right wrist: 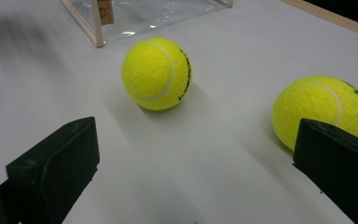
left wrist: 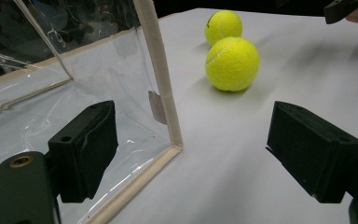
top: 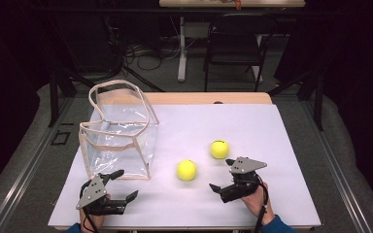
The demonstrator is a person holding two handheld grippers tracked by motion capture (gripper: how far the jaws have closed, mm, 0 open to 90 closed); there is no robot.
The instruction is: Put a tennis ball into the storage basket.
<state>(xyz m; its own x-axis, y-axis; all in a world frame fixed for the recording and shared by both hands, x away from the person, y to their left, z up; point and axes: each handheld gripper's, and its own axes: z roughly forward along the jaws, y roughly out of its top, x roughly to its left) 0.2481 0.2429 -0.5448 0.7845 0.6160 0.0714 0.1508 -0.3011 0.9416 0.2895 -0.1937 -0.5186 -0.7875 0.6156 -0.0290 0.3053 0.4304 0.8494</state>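
Black plastic makes up both of the two grippers at the near edge of the white counter (top: 272, 204). The left gripper (top: 122, 186) sits just in front of the clear plastic tote bag with beige fabric trim (top: 119, 141), its jaws spread wide apart and holding nothing; in the left gripper view one jaw lies before the bag's near wall and the bag's beige corner seam (left wrist: 161, 79) stands between the jaws. The right gripper (top: 222, 175), held in a hand (top: 255, 199), is to the right of the bag, well apart from it, its jaws likewise spread and empty.

Two fuzzy yellow tennis balls lie on the counter to the right of the bag. The nearer ball (top: 186, 170) rests just right of the bag's near right corner, not touching it, and between the two grippers. The farther ball (top: 219, 149) lies further right of the bag and a little deeper on the counter, close ahead of the right gripper. The balls are apart from each other.

One bag stands upright, open at the top, its two beige handles (top: 121, 92) looping above the rim. It appears empty.

Beyond the bag, past the counter's far wooden edge (top: 209, 98), stand one black chair (top: 235, 43) and one white table leg (top: 181, 48), with cables on the floor.
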